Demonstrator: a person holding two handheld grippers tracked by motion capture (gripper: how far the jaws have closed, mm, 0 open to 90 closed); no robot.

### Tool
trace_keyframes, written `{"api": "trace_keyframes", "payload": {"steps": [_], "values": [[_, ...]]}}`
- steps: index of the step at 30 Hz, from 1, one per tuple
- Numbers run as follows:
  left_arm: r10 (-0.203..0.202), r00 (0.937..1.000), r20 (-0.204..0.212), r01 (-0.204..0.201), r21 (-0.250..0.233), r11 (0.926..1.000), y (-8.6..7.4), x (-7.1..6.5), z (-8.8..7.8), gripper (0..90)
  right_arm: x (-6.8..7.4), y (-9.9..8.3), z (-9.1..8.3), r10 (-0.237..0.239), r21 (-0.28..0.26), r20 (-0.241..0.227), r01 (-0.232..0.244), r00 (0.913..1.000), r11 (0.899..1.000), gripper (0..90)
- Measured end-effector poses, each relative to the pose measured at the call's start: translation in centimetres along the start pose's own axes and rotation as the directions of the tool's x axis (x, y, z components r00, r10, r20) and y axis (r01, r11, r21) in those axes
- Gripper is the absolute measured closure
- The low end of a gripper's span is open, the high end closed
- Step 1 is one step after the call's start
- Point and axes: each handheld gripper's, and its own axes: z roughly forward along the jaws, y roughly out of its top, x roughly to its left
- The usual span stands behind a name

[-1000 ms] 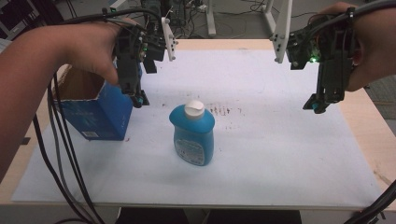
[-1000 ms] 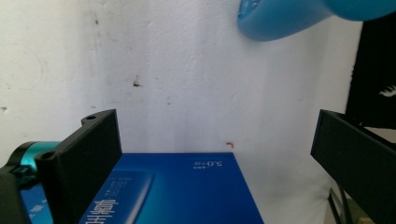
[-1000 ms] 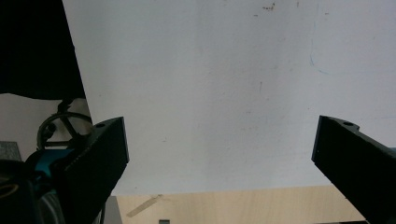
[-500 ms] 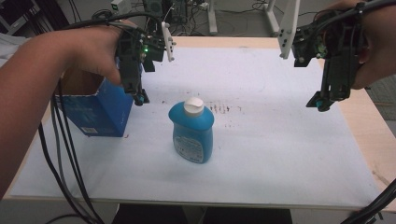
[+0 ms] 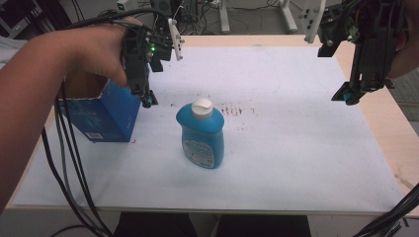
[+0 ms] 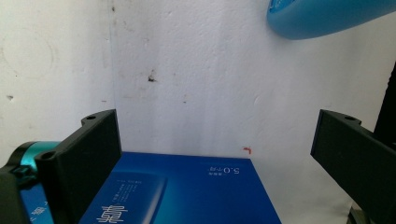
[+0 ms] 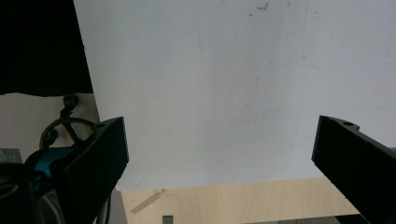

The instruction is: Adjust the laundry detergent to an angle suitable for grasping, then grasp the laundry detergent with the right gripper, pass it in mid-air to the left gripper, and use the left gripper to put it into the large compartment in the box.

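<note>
A blue bottle (image 5: 200, 136) with a white cap stands upright in the middle of the white sheet (image 5: 296, 148). To its left stands a blue carton (image 5: 101, 113) with its top open. My left gripper (image 5: 146, 100) hangs over the carton's right edge, jaws pointing down and open; between them I see the carton's blue printed face (image 6: 187, 191) below and the bottle (image 6: 327, 16) at the top right, with nothing held by the left gripper (image 6: 217, 140). My right gripper (image 5: 348, 96) hovers over the sheet's far right edge, and the right gripper (image 7: 219, 144) stands open over bare sheet.
The sheet covers most of a wooden table (image 5: 390, 128), whose bare strip shows on the right (image 7: 233, 200). Black cables (image 5: 69, 163) trail from the left gripper down over the front left edge. Stands and equipment legs (image 5: 281, 10) sit beyond the far edge.
My right gripper has drifted right and farther from me. The left gripper has stayed over the carton's edge. Bottle and carton have not moved.
</note>
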Motion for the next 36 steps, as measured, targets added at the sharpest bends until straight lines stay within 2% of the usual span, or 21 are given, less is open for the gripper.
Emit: {"api": "trace_keyframes", "payload": {"steps": [22, 30, 36], "values": [[-0.008, 1.0, 0.001, 0.008, -0.003, 1.0, -0.3, -0.2, -0.3, 1.7, 1.1, -0.4, -0.3, -0.006, -0.003, 0.02, 0.006, 0.9998, 1.0, 3.0], [-0.01, 0.9999, 0.007, 0.01, 0.002, 0.9999, -0.5, -0.2, -0.1, 1.7, 1.4, -0.5, -0.1, 0.02, -0.01, 0.016, -0.02, 0.9997, 1.0, 3.0], [-0.003, 1.0, 0.002, 0.003, -0.003, 1.0, -0.6, -0.8, -0.1, 1.7, 2.5, -0.5, 0.2, 0.037, -0.035, 0.027, -0.036, 0.9989, 0.999, 3.0]]}}
